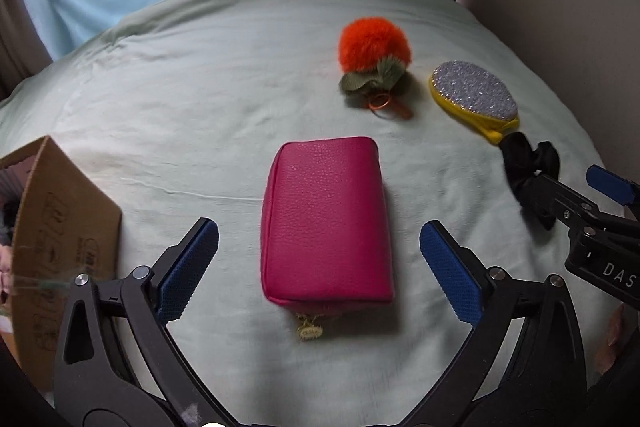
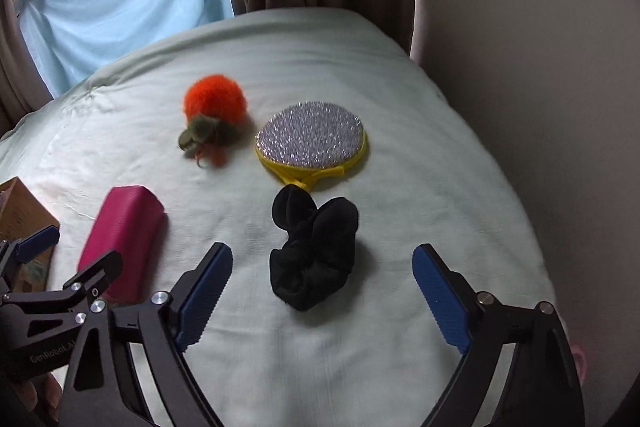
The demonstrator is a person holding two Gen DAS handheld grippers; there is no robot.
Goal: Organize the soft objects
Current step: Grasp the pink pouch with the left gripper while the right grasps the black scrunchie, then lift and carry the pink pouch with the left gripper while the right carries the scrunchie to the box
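Pink leather zip pouch (image 1: 326,223) mid-frame on pale green bedsheet (image 1: 200,107), between spread fingers of left gripper (image 1: 319,259), untouched. Black fabric scrunchie (image 2: 314,251) mid-frame between right gripper (image 2: 322,291) fingers, also released.

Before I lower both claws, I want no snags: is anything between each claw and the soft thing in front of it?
Nothing visible. The left claw is open over the pink leather pouch, the right claw open around the black fabric scrunchie, only pale green bedsheet beneath.
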